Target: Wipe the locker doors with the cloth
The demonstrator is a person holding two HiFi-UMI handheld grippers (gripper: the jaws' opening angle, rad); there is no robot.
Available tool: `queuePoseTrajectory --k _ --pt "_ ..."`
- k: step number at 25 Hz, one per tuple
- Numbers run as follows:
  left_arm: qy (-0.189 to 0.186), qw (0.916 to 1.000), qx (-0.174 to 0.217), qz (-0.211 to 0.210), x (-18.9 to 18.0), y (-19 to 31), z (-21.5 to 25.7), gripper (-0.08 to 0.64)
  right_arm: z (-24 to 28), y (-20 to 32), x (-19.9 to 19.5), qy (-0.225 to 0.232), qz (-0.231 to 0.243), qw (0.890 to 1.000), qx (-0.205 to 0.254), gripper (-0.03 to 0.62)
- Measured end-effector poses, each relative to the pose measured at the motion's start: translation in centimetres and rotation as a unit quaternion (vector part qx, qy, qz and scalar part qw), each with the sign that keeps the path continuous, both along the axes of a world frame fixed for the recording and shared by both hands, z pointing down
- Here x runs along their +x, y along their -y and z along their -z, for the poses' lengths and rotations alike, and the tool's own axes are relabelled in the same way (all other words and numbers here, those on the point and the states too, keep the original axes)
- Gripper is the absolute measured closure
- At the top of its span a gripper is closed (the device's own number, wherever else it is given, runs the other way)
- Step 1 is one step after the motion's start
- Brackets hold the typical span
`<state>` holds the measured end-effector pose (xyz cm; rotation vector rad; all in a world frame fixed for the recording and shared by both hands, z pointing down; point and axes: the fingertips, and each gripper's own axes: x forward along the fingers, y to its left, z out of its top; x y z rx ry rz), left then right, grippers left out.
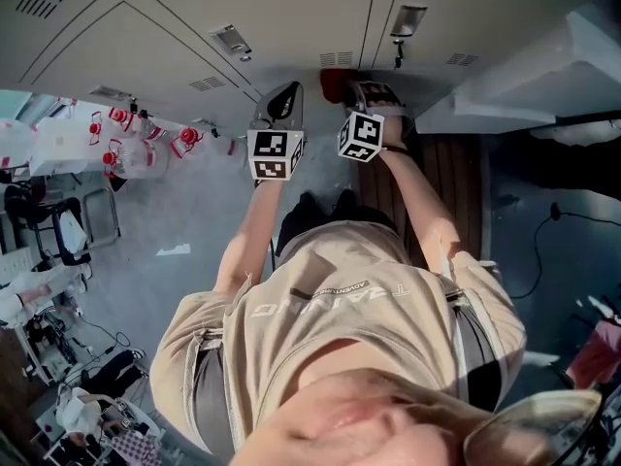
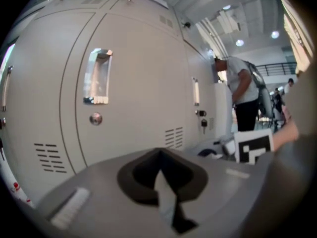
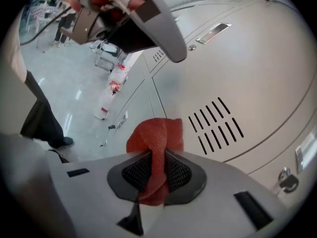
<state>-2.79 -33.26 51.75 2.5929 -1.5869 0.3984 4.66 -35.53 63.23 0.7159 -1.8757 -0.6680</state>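
Grey locker doors [image 1: 291, 17] fill the top of the head view. My right gripper [image 3: 154, 170] is shut on a red cloth [image 3: 156, 135], which bunches out past the jaws close to a door's slotted vent [image 3: 218, 125]. In the head view the cloth [image 1: 335, 85] shows at the foot of the lockers, ahead of the right gripper [image 1: 367, 100]. My left gripper [image 1: 281, 105] hangs just to its left, jaws together with nothing between them. In its own view the left gripper [image 2: 159, 170] faces a door with a recessed handle [image 2: 97, 76] and a round lock [image 2: 95, 118].
Plastic bottles with red caps [image 1: 136, 144] stand on the floor at the left. A wooden bench [image 1: 441, 178] lies under my right arm, and a cable [image 1: 543, 231] trails on the floor to the right. Another person [image 2: 245, 98] stands further along the lockers.
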Motion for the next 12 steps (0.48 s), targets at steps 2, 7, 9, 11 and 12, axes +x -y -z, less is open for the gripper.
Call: queuePoseTrajectory --k 2,7,9,11,12 --pt "0.000 1.0000 -0.007 -0.002 -0.5 -1.0 -0.6 0.557 0.4 -1.4 0.0 0.040 -0.020 0.999 -0.017 0.547" --pt "0.002 0.9999 -0.015 -0.009 -2.2 -3.4 -0.9 0.557 2.4 -6.1 -1.0 0.124 -0.050 0.990 -0.046 0.547" --pt "0.006 0.9997 -0.016 -0.016 -2.7 -4.5 -0.6 0.557 3.4 -8.7 -1.8 0.167 -0.061 0.982 -0.057 0.546" --pt "0.000 0.9996 -0.014 -0.024 -3.1 -5.6 0.3 0.557 4.9 -10.7 -2.2 0.230 -0.082 0.967 -0.074 0.546" --pt "-0.004 0.9996 -0.011 -0.027 -3.2 -6.1 0.9 0.557 5.8 -11.5 -2.4 0.264 -0.093 0.956 -0.082 0.547"
